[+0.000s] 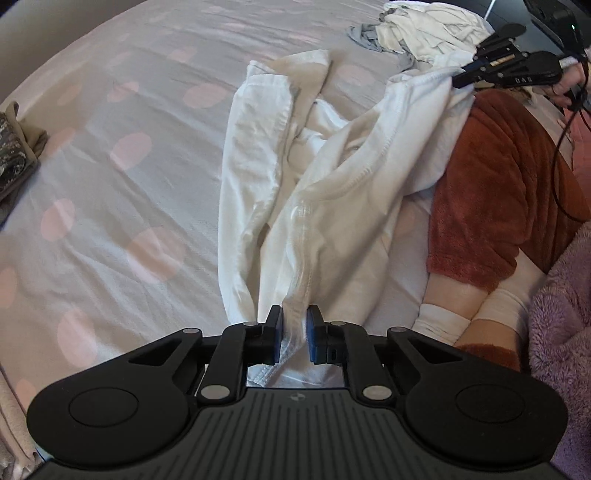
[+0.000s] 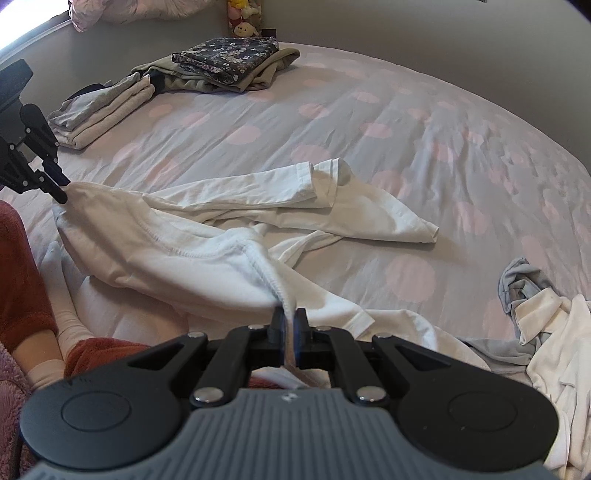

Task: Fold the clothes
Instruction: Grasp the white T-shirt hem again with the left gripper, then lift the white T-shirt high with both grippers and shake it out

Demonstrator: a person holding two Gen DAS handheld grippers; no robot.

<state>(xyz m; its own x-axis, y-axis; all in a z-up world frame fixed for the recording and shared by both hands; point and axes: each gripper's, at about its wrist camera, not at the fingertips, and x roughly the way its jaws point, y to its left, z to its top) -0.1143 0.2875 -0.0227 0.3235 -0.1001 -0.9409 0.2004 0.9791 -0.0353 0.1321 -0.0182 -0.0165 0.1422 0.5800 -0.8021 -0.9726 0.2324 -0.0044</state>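
Note:
A crumpled white T-shirt (image 1: 332,166) (image 2: 221,206) lies across the dotted bed sheet (image 1: 129,110) (image 2: 369,122), partly lifted between both grippers. In the left wrist view my left gripper (image 1: 294,321) is shut on a seamed edge of the shirt, which hangs bunched between its blue pads. From the right wrist view the left gripper (image 2: 59,192) pinches the shirt's far left corner. My right gripper (image 2: 290,321) is shut on a ribbed edge of the same shirt, and it shows at the upper right (image 1: 461,79) of the left view, holding the cloth up.
Two folded stacks (image 2: 107,107) (image 2: 225,62) sit at the far side of the bed. A loose pile of white and grey clothes (image 2: 546,332) (image 1: 424,29) lies near the right gripper. A person's legs in rust fleece (image 1: 487,184) rest on the bed beside the shirt.

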